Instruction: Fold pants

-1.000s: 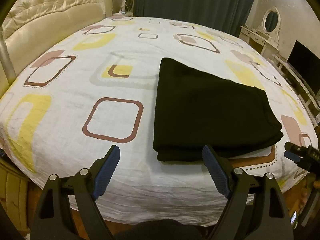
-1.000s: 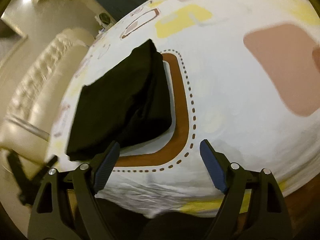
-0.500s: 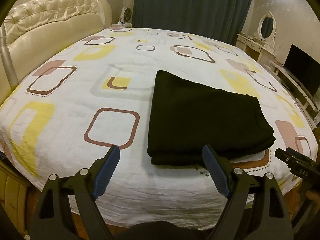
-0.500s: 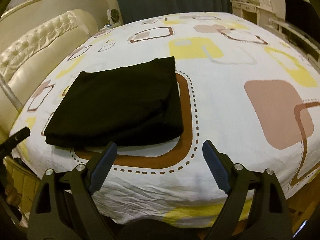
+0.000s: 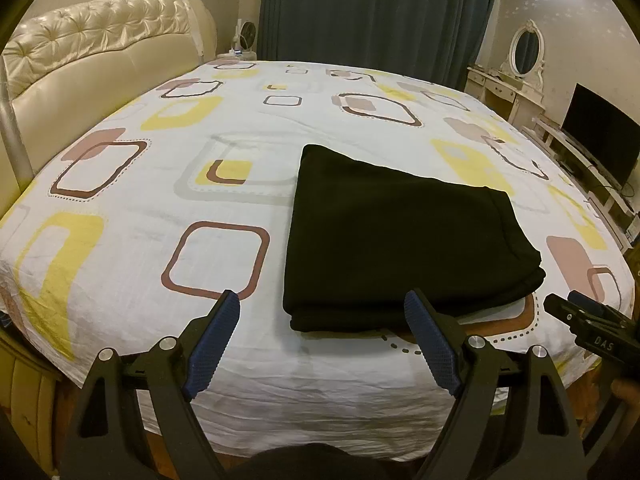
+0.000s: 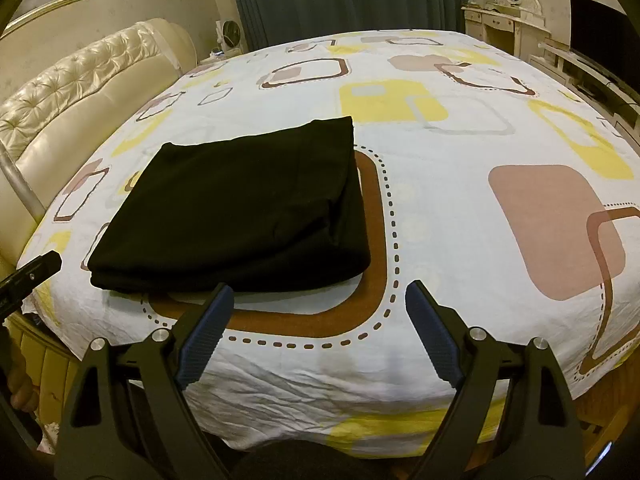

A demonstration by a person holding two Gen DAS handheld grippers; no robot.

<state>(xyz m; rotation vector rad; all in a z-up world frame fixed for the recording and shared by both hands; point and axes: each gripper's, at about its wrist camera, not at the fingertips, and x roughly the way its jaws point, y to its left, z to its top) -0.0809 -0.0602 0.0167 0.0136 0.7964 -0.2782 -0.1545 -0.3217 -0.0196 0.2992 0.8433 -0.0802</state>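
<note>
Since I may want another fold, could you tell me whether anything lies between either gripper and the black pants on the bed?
Nothing visible does. The folded black pants lie alone on the patterned sheet. Only bare sheet separates them from the open left gripper and the open right gripper.

White letters "DAS" stand on the right gripper (image 5: 600, 336).

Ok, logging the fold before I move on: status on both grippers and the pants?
Left gripper open, empty. Right gripper open, jaws just widened, nothing between them. Black pants folded flat on the bed sheet, near edge. Nothing in the way.
</note>
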